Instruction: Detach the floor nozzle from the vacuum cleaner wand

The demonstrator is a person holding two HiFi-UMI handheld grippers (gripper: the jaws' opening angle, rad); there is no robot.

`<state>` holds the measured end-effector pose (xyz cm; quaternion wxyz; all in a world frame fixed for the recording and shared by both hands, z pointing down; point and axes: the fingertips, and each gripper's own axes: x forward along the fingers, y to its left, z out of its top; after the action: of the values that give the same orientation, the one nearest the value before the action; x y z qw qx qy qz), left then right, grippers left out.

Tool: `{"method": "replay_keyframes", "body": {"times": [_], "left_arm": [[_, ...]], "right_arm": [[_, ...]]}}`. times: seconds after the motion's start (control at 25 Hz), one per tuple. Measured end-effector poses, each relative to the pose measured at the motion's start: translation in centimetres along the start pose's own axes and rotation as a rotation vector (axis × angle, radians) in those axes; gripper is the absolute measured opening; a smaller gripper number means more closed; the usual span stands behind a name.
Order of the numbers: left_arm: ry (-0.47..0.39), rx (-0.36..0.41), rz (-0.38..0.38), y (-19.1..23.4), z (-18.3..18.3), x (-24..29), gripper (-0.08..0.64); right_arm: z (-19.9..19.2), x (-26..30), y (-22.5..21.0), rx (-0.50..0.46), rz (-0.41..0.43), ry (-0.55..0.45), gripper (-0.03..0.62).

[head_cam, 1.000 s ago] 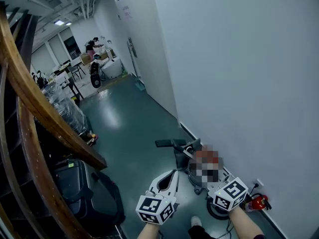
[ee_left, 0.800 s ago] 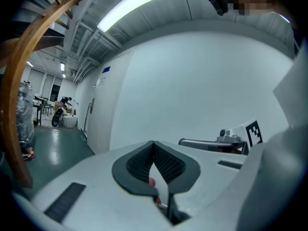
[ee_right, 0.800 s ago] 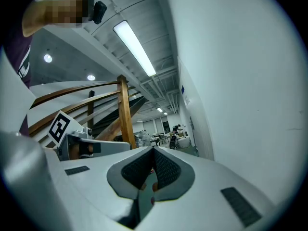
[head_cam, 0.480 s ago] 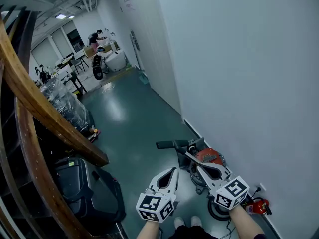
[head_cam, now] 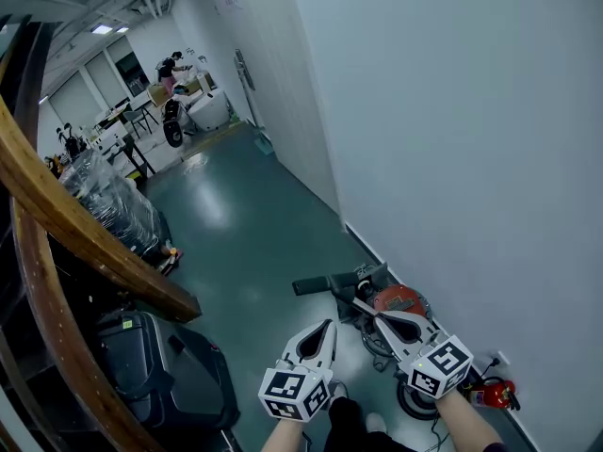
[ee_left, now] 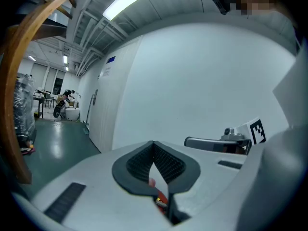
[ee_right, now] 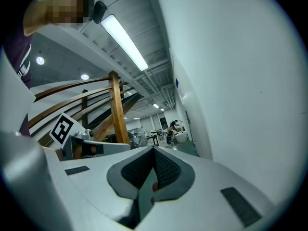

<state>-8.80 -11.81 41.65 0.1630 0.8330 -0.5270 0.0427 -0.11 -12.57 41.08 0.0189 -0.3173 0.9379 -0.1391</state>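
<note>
By the white wall (head_cam: 452, 111), a vacuum (head_cam: 396, 301) lies on glossy green floor (head_cam: 236, 234).

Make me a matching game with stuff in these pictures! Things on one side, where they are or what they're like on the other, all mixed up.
Things:
1 vacuum
2 black case
3 left gripper
4 person

Matches:
A shut
B far off, at the back
C by the white wall
D by the wooden beam

Pairs: 1-C, 2-D, 3-A, 4-B
</note>
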Motion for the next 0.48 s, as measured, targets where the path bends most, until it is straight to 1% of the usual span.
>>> {"method": "replay_keyframes", "body": {"times": [0.2, 0.48], "left_arm": [[0.033, -0.033, -0.003, 3.5, -1.3, 3.0, 0.003], [0.074, -0.06, -0.037, 8.5, -1.5, 6.8, 0.003]], "right_arm": [[-1.6, 3.1, -2.5, 0.026, -0.02, 0.031, 0.017], [-2.9, 7.6, -5.2, 0.05, -0.074, 0.062, 0.017]]}}
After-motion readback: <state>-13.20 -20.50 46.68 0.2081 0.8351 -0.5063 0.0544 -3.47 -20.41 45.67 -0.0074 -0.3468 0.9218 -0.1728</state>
